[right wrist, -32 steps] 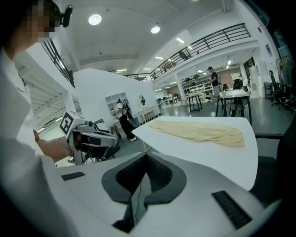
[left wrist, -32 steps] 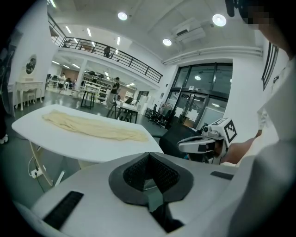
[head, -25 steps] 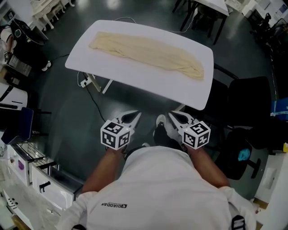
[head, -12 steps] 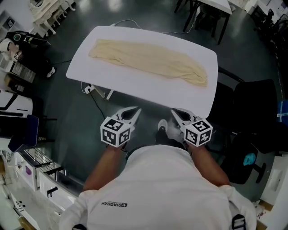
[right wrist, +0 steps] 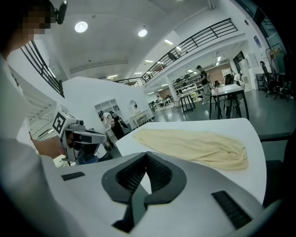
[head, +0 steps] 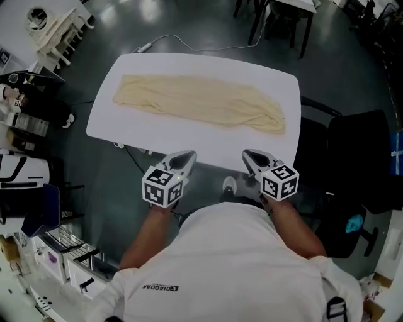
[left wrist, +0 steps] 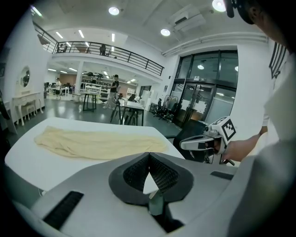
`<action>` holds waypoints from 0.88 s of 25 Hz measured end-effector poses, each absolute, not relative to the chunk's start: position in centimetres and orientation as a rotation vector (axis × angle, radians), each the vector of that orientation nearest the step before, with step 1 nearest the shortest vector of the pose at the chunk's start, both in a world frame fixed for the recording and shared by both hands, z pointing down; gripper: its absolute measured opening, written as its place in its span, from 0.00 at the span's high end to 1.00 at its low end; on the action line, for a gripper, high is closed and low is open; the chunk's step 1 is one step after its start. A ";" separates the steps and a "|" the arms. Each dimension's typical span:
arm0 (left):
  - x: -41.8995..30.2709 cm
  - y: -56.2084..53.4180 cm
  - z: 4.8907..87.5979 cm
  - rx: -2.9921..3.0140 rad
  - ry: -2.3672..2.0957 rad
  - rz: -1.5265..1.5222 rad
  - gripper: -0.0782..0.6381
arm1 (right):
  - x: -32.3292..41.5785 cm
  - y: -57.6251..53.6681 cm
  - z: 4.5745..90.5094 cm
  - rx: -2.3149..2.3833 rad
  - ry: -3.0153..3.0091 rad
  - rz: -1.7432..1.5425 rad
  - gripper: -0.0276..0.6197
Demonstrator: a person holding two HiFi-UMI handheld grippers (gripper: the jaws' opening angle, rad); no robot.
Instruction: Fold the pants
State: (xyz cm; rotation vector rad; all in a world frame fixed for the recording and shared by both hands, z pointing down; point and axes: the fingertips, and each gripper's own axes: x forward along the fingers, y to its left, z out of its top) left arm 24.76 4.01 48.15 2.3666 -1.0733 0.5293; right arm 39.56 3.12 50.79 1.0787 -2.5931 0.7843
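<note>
Cream-coloured pants [head: 198, 102] lie stretched lengthwise across a white table [head: 126, 133], also seen as pale pants [left wrist: 99, 142] in the left gripper view and as the same pants [right wrist: 194, 144] in the right gripper view. My left gripper [head: 187, 155] is at the table's near edge, shut and empty. My right gripper [head: 247, 153] hovers at the same edge further right, shut with nothing between its jaws. Both stay short of the cloth. In each gripper view the pads meet at the tips, left gripper [left wrist: 149, 154] and right gripper [right wrist: 146, 153].
A black office chair [head: 359, 157] stands right of the table. A cable [head: 170, 39] runs over the dark floor behind it. White shelving [head: 50, 251] lies at the lower left, more desks [head: 277, 12] at the back.
Both grippers have come forward from over the floor to the table's near edge. The table and pants now sit closer and more squarely in front of me.
</note>
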 end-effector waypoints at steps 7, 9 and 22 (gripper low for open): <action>26.1 -3.7 48.6 2.364 -1.086 0.577 0.85 | 44.5 -2.6 53.2 1.163 -2.520 0.835 0.93; 26.5 -6.0 49.1 2.356 -1.093 0.596 0.85 | 46.4 -4.6 54.3 1.214 -2.478 0.832 0.93; 31.1 -11.8 52.6 2.277 -1.043 0.680 0.85 | 59.2 -14.8 62.4 1.575 -2.144 0.905 0.74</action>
